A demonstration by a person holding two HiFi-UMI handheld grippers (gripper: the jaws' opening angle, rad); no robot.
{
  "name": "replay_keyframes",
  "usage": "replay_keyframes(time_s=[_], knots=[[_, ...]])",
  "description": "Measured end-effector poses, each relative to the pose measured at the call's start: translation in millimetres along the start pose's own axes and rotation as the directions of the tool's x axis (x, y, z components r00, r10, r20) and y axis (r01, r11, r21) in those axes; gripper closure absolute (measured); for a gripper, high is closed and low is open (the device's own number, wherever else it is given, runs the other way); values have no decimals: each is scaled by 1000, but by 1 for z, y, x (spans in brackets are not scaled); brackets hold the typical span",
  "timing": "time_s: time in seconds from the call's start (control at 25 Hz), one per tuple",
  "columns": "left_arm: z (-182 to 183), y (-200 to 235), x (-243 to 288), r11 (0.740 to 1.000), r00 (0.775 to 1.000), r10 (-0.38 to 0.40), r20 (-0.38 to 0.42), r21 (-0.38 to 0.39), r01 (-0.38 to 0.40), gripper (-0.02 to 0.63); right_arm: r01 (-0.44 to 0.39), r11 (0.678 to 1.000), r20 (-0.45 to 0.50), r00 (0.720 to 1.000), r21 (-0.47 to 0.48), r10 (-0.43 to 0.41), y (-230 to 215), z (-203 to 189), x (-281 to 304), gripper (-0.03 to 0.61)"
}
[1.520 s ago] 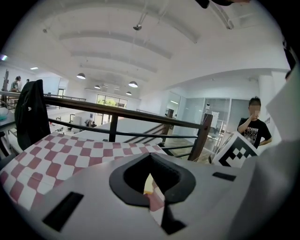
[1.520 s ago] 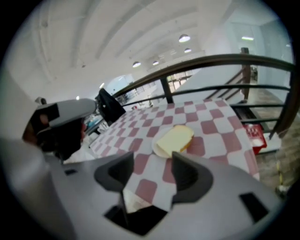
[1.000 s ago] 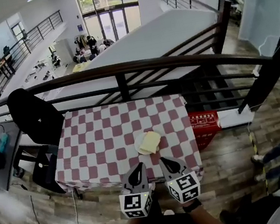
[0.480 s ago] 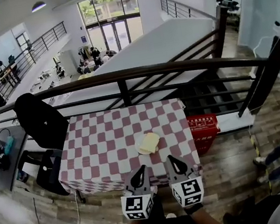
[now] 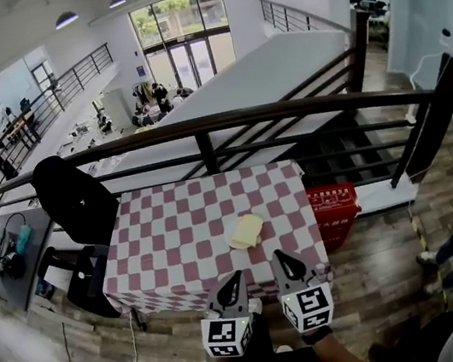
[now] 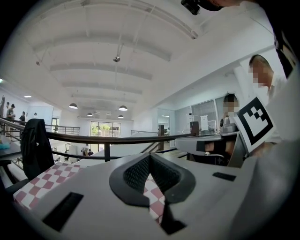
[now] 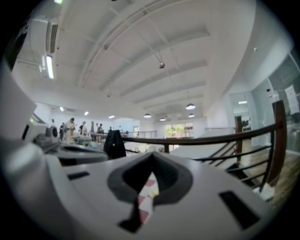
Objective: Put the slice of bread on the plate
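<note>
A pale yellow slice of bread [image 5: 246, 231] lies on a white plate [image 5: 230, 239], of which only a sliver shows, near the front right of the red-and-white checked table [image 5: 174, 228]. My left gripper [image 5: 234, 279] and right gripper [image 5: 281, 256] hover side by side at the table's near edge, short of the bread, both shut and holding nothing. In the left gripper view the jaws [image 6: 150, 157] meet at their tips, with only checked cloth seen through the gap. The right gripper view shows its jaws [image 7: 152, 155] closed the same way, a hint of yellow behind.
A dark railing [image 5: 200, 128] runs behind the table. A black chair draped with a jacket [image 5: 74, 202] stands at the left, with a desk [image 5: 6, 258] beyond it. A red crate [image 5: 335, 204] sits on the floor at the table's right.
Both grippers have shifted slightly to the right in the view and stay shut. The bread lies unmoved on the plate.
</note>
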State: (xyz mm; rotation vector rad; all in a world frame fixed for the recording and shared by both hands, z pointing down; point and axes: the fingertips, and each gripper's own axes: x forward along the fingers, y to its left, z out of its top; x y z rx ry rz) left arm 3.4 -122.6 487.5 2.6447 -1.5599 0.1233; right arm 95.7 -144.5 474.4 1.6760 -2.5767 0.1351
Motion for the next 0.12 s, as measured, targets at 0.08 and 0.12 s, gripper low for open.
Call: replay_keyframes(time_s=[0.08, 0.12], knots=[[-1, -3, -1, 1000, 1000, -7, -8, 3, 7, 595, 0, 1000, -1, 1000, 2, 0, 0, 0, 0, 565], [-1, -5, -2, 1000, 1000, -10, -12, 4, 10, 595, -1, 1000, -2, 1000, 3, 1, -1, 0, 0, 565]])
